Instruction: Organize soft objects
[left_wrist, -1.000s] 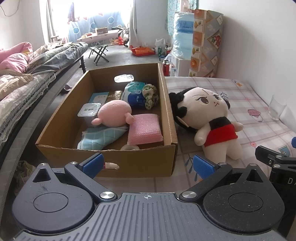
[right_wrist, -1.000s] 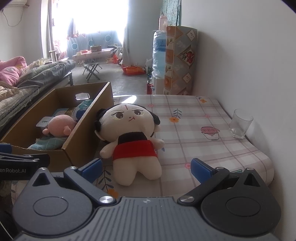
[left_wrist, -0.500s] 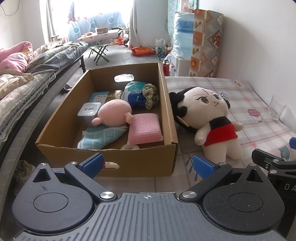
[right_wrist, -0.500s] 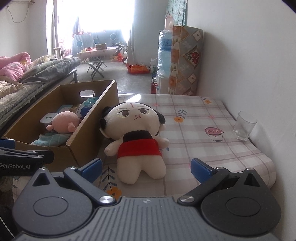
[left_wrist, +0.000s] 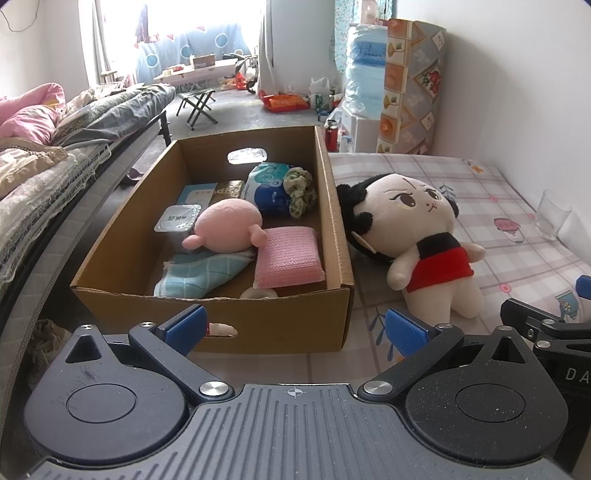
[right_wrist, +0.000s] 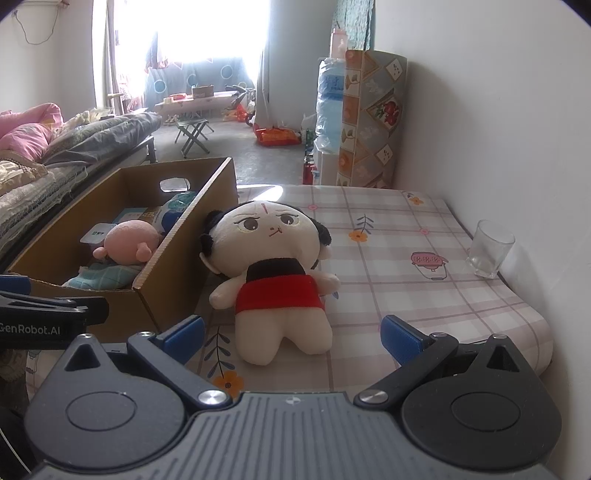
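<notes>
Two grippers, both hanging back at the near edge of the table and gripping nothing. Left gripper (left_wrist: 295, 328) spread wide, blue fingertips (left_wrist: 186, 325) well apart, pointed at the front wall of the cardboard box (left_wrist: 280, 325). Right gripper (right_wrist: 291, 334) same deal, spread wide with the blue pads (right_wrist: 400, 338) far apart, aimed straight at the plush doll (right_wrist: 275, 275) but not touching it, feet of the doll just short of the gap between the fingers. Doll lying on its back on the checked tablecloth (right_wrist: 399, 266), black hair, red skirt, head resting right up against the right-hand wall of the box, legs toward the cameras. Inside the box, a bunch of stuff already: pink round plush (left_wrist: 227, 229) roughly in the middle, pink sponge-looking pad (left_wrist: 288, 256) just to its right against the wall, light blue checked cloth (left_wrist: 201, 275) under and in front of the plush, green scrunchie (left_wrist: 301, 195) toward the back sitting against a blue-and-white soft pack (left_wrist: 269, 186), plus a foil-lidded cup (left_wrist: 177, 219) on the left side and a couple of flat packets behind it, too small to read. Clear drinking glass (right_wrist: 489, 253) standing upright at the far right edge of the table by the wall, well apart from the doll. Bed with piled blankets (left_wrist: 55, 147) off to the left.
</notes>
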